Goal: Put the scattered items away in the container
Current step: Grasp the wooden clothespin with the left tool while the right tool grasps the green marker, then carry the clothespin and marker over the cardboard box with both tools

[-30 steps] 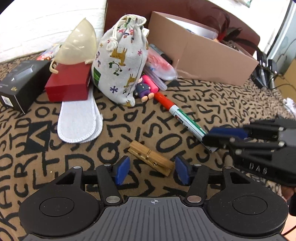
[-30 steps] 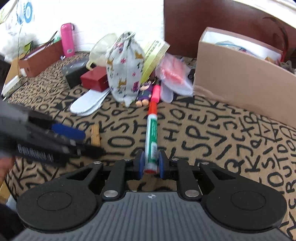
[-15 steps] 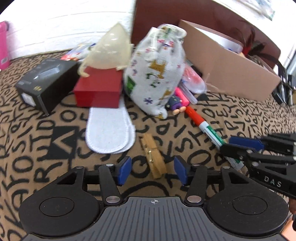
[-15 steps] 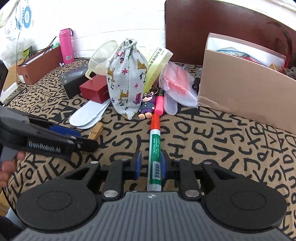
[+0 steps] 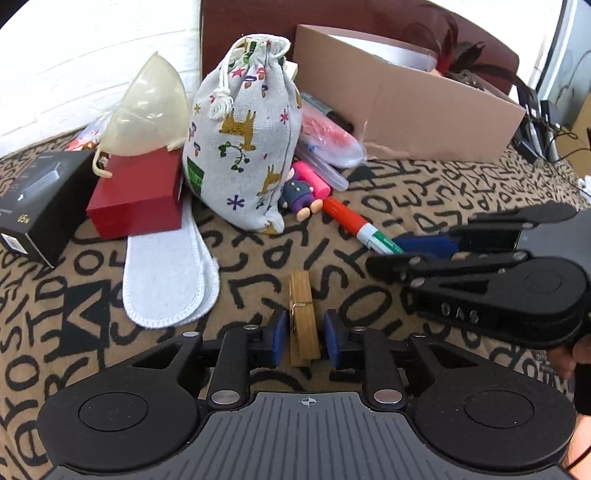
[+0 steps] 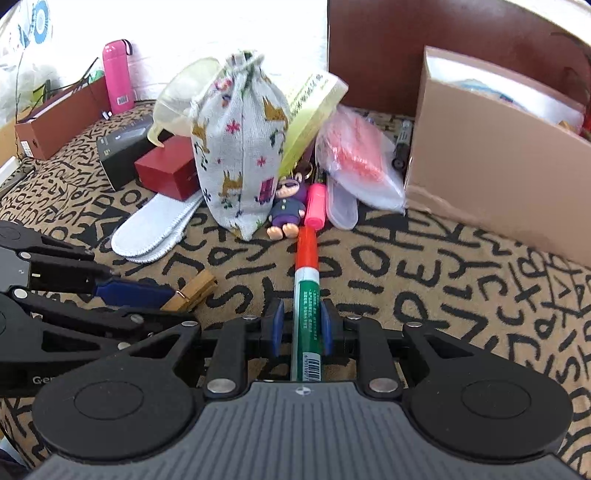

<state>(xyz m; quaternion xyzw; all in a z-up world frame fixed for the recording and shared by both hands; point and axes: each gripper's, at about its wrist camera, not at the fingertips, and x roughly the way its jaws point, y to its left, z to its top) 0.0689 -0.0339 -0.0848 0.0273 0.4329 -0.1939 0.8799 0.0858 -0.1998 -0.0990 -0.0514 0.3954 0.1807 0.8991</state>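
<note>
Most items remain outside the cardboard box (image 5: 406, 110), which already holds some things. Still left of the box on the patterned tabletop (image 5: 461, 192): drawstring bag (image 5: 243, 147), black box (image 5: 40, 206), red box (image 5: 140, 199), funnel (image 5: 151, 107), white insoles (image 5: 166, 273), plastic pouch (image 6: 358, 162), doll (image 6: 288, 206). The right claw (image 6: 301, 328) straddles the marker (image 6: 306, 295), pads close but contact uncertain. The left claw (image 5: 304, 339) brackets the clothespin (image 5: 303, 317), slight gaps visible, not yet clenched. Judgement: early stage.

Bright, even light; the white wall (image 6: 221, 33) behind blows out to glare. Fisheye bending curves the edges and darkens the corners. The drawstring bag (image 6: 240, 147) shows slight motion blur in the right wrist view.
</note>
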